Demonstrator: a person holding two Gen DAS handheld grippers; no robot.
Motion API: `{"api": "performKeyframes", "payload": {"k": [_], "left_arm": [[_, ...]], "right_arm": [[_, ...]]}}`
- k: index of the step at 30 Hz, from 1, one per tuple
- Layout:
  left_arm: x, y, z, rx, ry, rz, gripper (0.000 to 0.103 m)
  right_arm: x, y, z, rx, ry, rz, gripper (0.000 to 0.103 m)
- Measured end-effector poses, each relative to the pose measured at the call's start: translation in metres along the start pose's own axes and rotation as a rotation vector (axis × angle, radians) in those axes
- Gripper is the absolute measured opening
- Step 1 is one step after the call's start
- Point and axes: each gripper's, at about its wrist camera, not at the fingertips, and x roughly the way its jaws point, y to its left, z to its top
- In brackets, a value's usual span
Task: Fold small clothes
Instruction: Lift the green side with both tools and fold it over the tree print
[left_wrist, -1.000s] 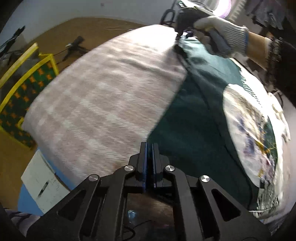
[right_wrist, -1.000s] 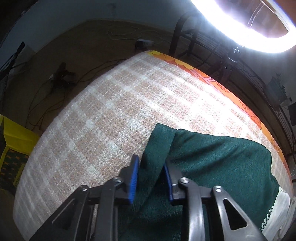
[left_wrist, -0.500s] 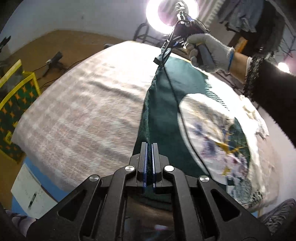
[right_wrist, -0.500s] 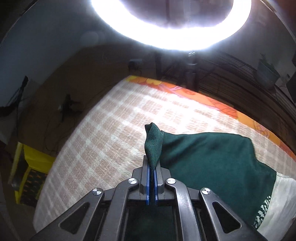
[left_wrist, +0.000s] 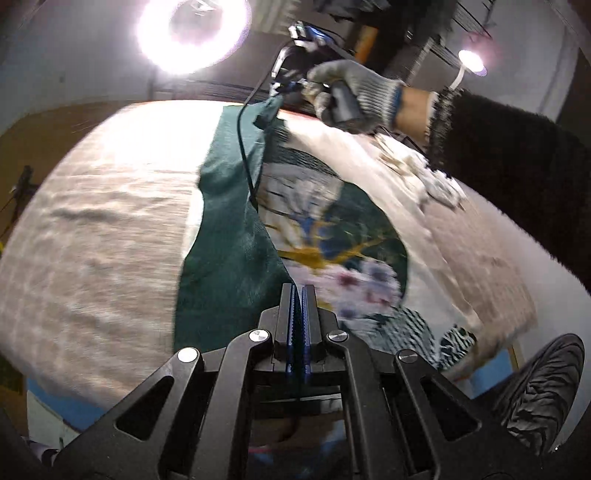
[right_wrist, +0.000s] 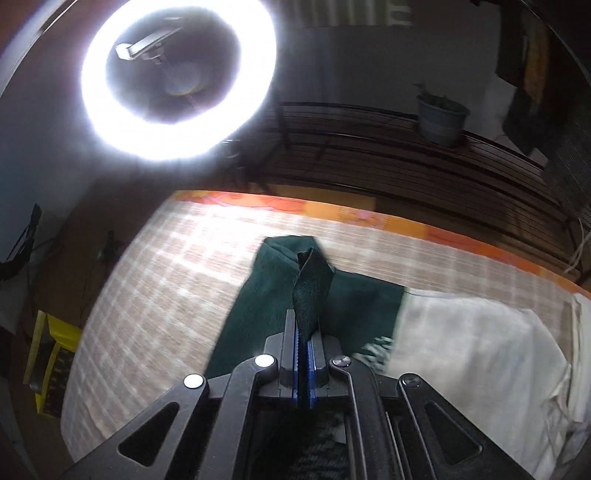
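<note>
A dark green garment (left_wrist: 229, 243) with a white flower print (left_wrist: 332, 254) lies on the checked bed cover (left_wrist: 92, 236). My left gripper (left_wrist: 298, 295) is shut on its near edge and lifts it. My right gripper (right_wrist: 303, 325) is shut on the far green corner (right_wrist: 312, 280), which sticks up between the fingers. In the left wrist view the right gripper (left_wrist: 286, 88), held by a gloved hand (left_wrist: 354, 92), holds that corner raised. The lifted green strip stands over the printed part.
A ring light (right_wrist: 177, 77) glares behind the bed. An orange sheet edge (right_wrist: 332, 214) runs along the far side. A white cloth (right_wrist: 480, 339) lies to the right of the garment. A yellow chair (right_wrist: 48, 350) stands at the left.
The right gripper closed on the green corner and lifted it. Both grippers have carried the garment's left edge up and to the right, over the printed part.
</note>
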Motion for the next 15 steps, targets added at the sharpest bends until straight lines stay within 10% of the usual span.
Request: {"api": "performKeyframes", "payload": {"k": [7,9,15], "left_arm": [[0.025,-0.027,0.002,0.031,0.070,-0.058,0.001],[0.029,-0.035,0.000,0.057,0.090,-0.077,0.001],[0.018,-0.061,-0.015,0.168,0.097,-0.138,0.041]], "right_arm": [[0.027,-0.035,-0.015,0.049,0.026,-0.052,0.006],[0.033,-0.041,-0.019,0.050,0.044,-0.086,0.038],[0.005,-0.066,-0.034,0.059,0.014,-0.143,0.071]]}}
